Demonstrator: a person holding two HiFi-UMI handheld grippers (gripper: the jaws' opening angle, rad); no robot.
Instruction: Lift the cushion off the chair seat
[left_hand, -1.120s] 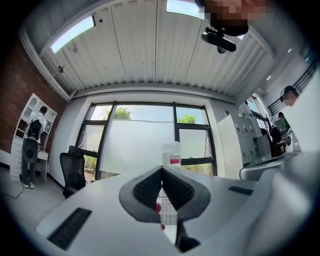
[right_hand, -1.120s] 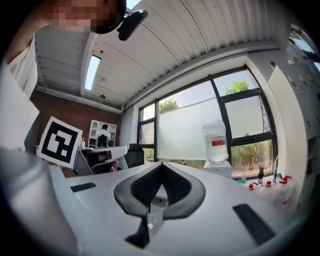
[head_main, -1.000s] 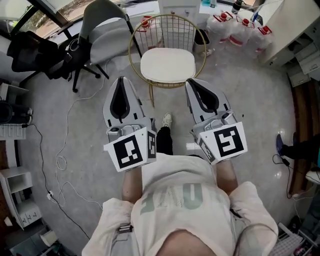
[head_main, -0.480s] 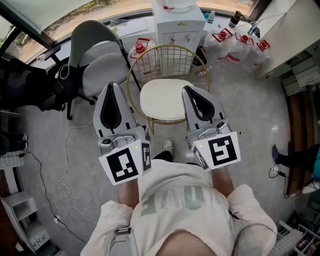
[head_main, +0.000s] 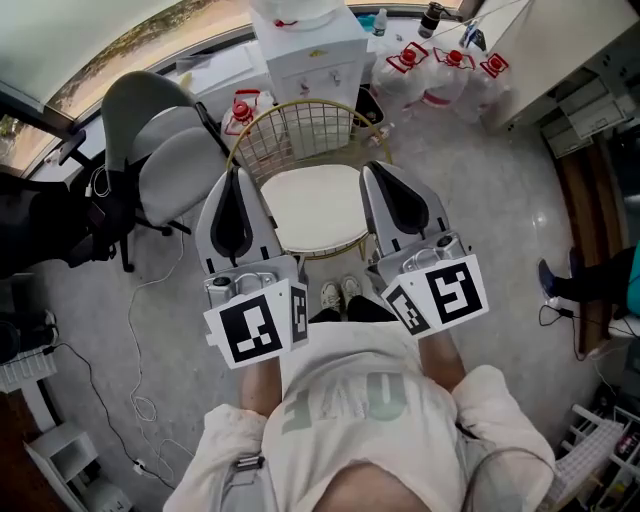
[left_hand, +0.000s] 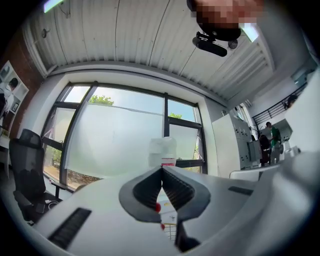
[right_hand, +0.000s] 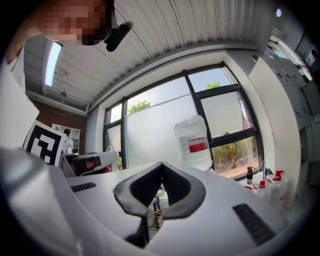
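Note:
A white round cushion (head_main: 316, 206) lies on the seat of a gold wire chair (head_main: 300, 126), straight ahead of me in the head view. My left gripper (head_main: 236, 172) hangs over the cushion's left edge and my right gripper (head_main: 373, 168) over its right edge, both above it and pointing level. Each pair of jaws is shut tip to tip with nothing between them, as the left gripper view (left_hand: 162, 167) and right gripper view (right_hand: 162, 163) also show. A bit of the chair's wire (right_hand: 156, 213) peeks through below the right jaws.
A grey office chair (head_main: 160, 152) stands left of the wire chair. Behind it are a white water dispenser (head_main: 305, 48) with its bottle (right_hand: 194, 142) and several red-capped jugs (head_main: 440, 68). Cables (head_main: 128, 330) trail over the floor at left. My shoes (head_main: 340, 293) touch the chair's front.
I have stepped up to the chair. Both grippers have travelled forward and now flank the cushion, which sat well ahead of them a second ago. Both jaws stay shut.

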